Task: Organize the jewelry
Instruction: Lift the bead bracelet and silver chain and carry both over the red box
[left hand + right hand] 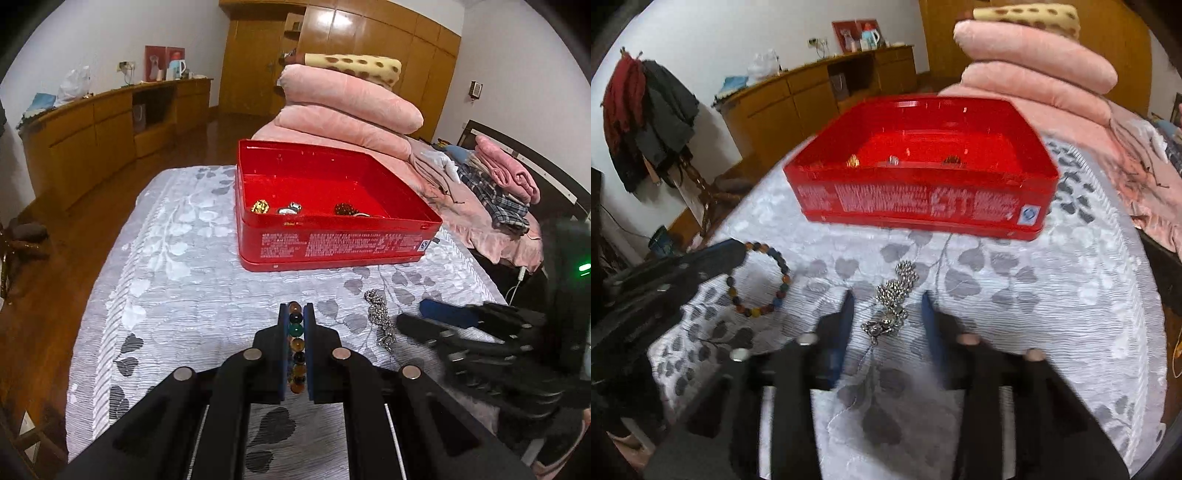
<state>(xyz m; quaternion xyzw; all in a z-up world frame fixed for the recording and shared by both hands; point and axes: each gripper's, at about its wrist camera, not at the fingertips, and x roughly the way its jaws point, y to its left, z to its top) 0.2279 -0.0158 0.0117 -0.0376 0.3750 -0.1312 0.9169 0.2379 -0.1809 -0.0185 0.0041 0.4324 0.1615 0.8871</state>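
The left gripper (296, 325) is clamped on a beaded bracelet (296, 345); the multicoloured beads run in a line between its two blue-padded fingers (282, 332), and in the right wrist view the rest of the loop (759, 278) hangs free beyond the fingertips, above the leaf-patterned cloth (177, 280). The right gripper (888, 306) stands partly open with nothing gripped: its fingers (846, 314) sit either side of a silver ball-chain necklace (892, 302), which lies bunched on the cloth between them, and the pads show a gap to the chain on both sides. Seen from the left gripper, the same necklace (380, 317) lies just to the right of its fingertips, and the right gripper (436, 321) is further right again. Straight ahead of both grippers, well beyond the fingertips, an open red tin box (332, 243) rests on the cloth. Inside it, near the front wall, lie a gold bead piece (260, 206), a silver piece (290, 209) and a dark beaded piece (343, 209).
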